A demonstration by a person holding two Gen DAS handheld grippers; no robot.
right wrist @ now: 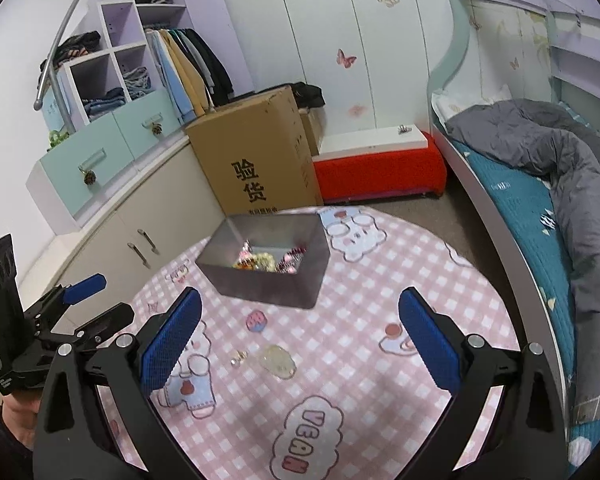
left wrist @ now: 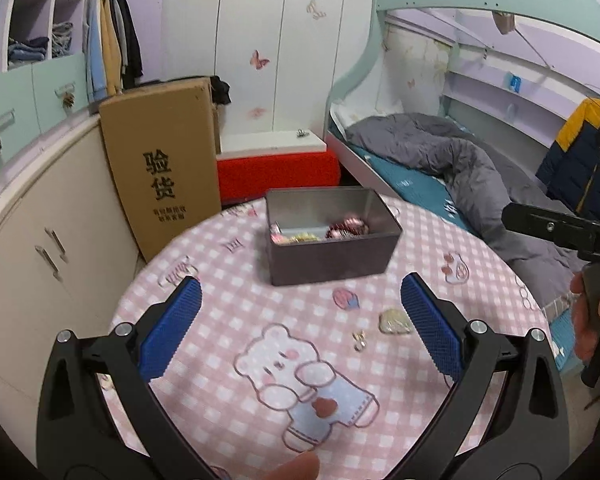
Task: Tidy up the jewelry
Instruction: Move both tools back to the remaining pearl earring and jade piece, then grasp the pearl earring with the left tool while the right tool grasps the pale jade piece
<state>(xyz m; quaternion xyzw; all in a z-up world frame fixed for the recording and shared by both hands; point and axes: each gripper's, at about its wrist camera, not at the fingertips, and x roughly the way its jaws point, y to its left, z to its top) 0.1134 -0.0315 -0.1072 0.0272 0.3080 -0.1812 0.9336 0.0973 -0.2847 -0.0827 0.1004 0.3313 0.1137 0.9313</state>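
A dark grey metal box [left wrist: 332, 256] stands on the round table with a pink checked cloth [left wrist: 228, 312]; several jewelry pieces [left wrist: 340, 230] lie inside it. The box also shows in the right wrist view [right wrist: 272, 286]. A pale clear brooch-like piece [left wrist: 394, 321] and a small earring [left wrist: 359, 340] lie loose on the cloth in front of the box; both show in the right wrist view, the pale piece [right wrist: 278, 360] and the earring [right wrist: 238, 358]. My left gripper [left wrist: 300, 292] is open and empty above the cloth. My right gripper [right wrist: 300, 304] is open and empty too.
A tall cardboard box [left wrist: 160, 160] stands behind the table on the left beside white cabinets [left wrist: 52, 240]. A red bench [left wrist: 276, 172] sits behind. A bed with a grey duvet [left wrist: 460, 160] runs along the right. The left gripper also shows at the left edge of the right wrist view [right wrist: 80, 308].
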